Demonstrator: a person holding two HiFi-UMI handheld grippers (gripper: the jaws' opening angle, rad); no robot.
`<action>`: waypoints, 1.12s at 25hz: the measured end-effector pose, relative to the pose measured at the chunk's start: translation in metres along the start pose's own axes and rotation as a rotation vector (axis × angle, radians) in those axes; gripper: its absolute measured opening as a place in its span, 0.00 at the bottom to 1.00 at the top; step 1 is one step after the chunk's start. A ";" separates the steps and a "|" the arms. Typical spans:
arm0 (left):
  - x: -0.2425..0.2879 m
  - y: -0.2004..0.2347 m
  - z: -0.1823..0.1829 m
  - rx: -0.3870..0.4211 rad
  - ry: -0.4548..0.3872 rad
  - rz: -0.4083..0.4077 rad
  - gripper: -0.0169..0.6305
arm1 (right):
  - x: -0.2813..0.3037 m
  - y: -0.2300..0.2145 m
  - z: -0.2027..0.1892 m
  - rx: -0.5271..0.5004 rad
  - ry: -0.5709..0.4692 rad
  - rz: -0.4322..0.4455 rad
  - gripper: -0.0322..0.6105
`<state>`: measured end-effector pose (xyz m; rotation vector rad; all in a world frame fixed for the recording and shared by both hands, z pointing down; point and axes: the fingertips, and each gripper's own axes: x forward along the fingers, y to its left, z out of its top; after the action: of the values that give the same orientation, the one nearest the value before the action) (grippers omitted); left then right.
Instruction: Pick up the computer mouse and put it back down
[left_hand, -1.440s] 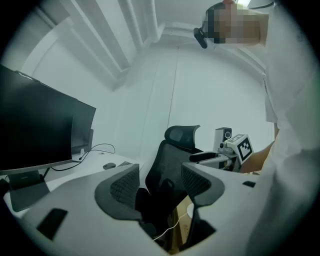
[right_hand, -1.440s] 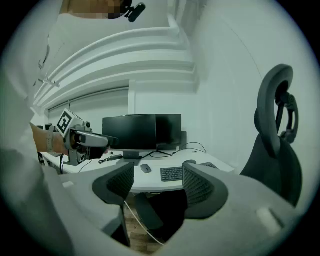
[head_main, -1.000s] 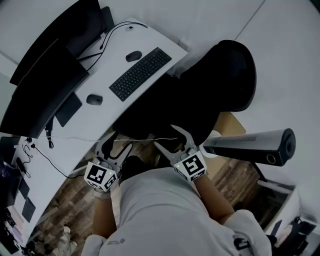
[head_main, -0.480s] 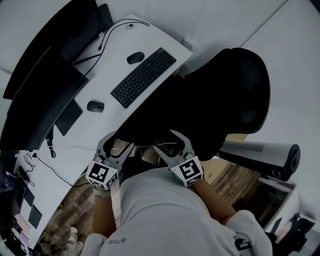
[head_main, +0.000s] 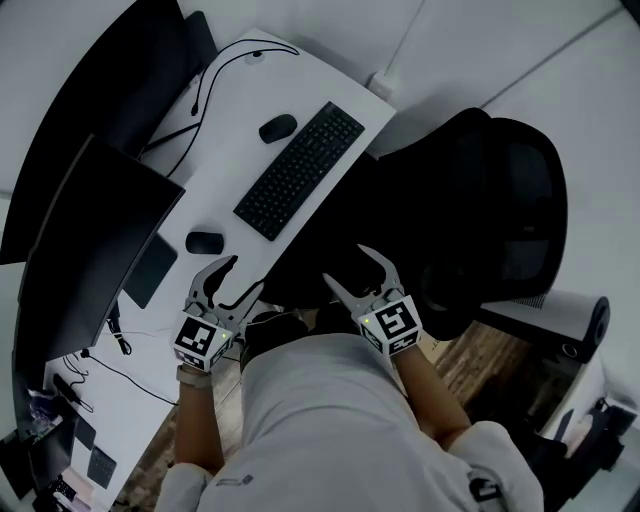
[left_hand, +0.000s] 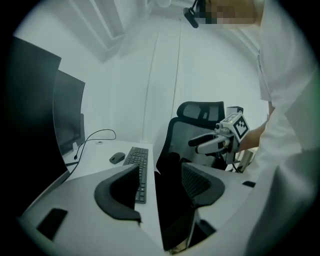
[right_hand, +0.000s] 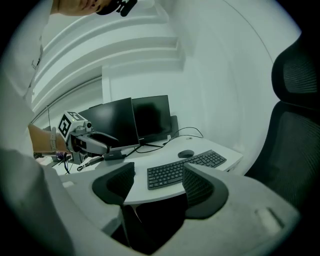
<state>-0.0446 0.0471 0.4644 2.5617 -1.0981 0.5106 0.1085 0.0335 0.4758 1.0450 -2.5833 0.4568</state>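
White bench (head_main: 225, 110); black keyboard (head_main: 300, 170), black far mouse (head_main: 278, 127), black near mouse (head_main: 204, 242); chair (head_main: 500, 200) black, seemingly mesh-patterned; wood-grain floor (head_main: 465, 350).

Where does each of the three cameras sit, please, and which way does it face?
Head view: on the person's head, looking steeply down at desk and chair; torso, left hand-held gripper and right hand-held gripper show.
Left gripper view: on the left one, facing along the desk past the keyboard; the right one shows.
Right gripper view: on the right one, facing keyboard and monitors; the left one shows.
Shared: all three show keyboard and mouse.
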 end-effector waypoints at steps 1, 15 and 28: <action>0.000 0.008 -0.003 0.016 0.019 -0.012 0.43 | 0.007 0.000 0.001 0.005 0.006 -0.009 0.52; 0.003 0.081 -0.089 0.263 0.353 -0.154 0.44 | 0.061 0.019 -0.006 0.035 0.096 -0.105 0.52; 0.016 0.141 -0.148 0.415 0.565 -0.148 0.47 | 0.067 0.018 -0.024 0.080 0.168 -0.163 0.52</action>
<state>-0.1681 0.0051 0.6222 2.5305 -0.6437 1.4358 0.0540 0.0152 0.5215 1.1798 -2.3291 0.5844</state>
